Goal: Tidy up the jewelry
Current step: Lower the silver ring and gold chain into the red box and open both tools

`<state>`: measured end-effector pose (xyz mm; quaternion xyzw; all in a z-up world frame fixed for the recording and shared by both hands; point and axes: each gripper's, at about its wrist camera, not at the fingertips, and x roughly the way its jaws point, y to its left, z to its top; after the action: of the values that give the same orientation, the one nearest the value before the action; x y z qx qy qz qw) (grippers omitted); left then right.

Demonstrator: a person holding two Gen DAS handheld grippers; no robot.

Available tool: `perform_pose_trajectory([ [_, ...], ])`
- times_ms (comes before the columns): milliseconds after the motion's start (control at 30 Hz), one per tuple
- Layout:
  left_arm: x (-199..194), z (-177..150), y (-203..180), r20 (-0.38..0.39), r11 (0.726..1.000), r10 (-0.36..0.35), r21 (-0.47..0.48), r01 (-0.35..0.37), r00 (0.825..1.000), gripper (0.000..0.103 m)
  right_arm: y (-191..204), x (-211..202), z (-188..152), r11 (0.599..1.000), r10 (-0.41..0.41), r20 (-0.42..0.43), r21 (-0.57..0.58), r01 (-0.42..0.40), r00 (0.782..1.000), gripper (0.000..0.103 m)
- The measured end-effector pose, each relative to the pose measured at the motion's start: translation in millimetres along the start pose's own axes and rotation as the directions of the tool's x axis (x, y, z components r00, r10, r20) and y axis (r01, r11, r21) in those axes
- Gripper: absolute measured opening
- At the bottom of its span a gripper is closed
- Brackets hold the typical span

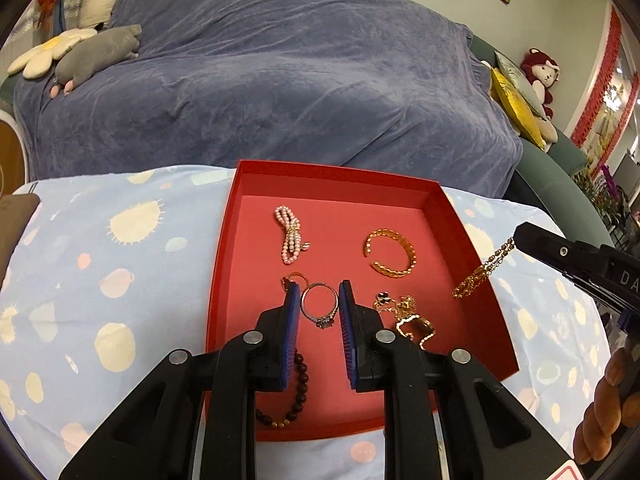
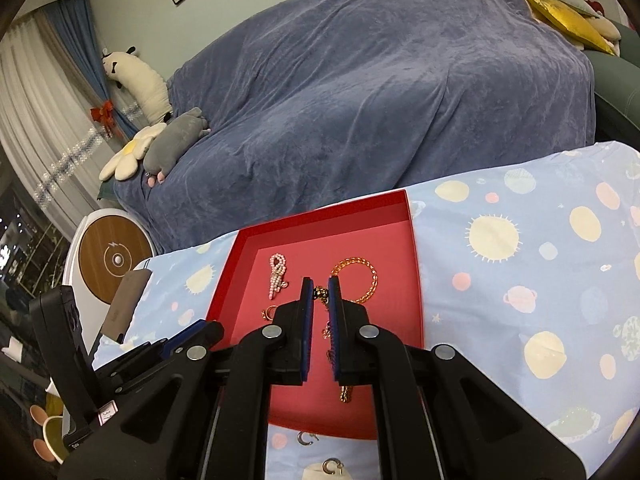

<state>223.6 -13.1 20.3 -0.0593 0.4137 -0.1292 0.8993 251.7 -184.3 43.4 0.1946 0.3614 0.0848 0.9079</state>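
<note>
A red tray [image 1: 228, 224] lies on the spotted blue cloth. In it are a pink pearl bracelet [image 1: 289, 233], a gold cuff [image 1: 391, 253], a silver ring [image 1: 320, 305], a gold necklace heap [image 1: 408, 314] and a dark bead bracelet [image 1: 298, 384]. My left gripper [image 1: 319, 289] is open, its blue pads either side of the ring. My right gripper [image 2: 320, 285] is shut on a gold chain [image 1: 482, 274] that dangles over the tray's right wall; the chain also shows in the right wrist view [image 2: 345, 390].
A blue-covered sofa [image 1: 280, 80] stands behind the table with plush toys [image 1: 96, 54] and cushions [image 1: 516, 100]. Two small silver ear cuffs [image 2: 306, 438] lie on the cloth in front of the tray. A round wooden-topped device [image 2: 114, 258] stands left.
</note>
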Motion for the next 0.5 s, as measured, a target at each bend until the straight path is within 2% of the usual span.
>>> perform_pose_trajectory([
  [67,10,2,5,-0.018,1.0,-0.006,-0.027,0.005,1.0,0.017,-3,10,-1,1.0,-0.008,-0.018,0.003,0.008,1.0,0.007],
  [233,25,2,5,-0.03,1.0,-0.005,-0.023,0.004,1.0,0.017,-11,28,-6,1.0,-0.026,-0.05,0.012,0.027,0.998,0.007],
  [500,34,-2,11,-0.047,0.999,0.033,-0.019,-0.033,0.998,0.017,-12,41,-16,0.999,-0.039,-0.074,0.002,0.039,0.997,0.007],
])
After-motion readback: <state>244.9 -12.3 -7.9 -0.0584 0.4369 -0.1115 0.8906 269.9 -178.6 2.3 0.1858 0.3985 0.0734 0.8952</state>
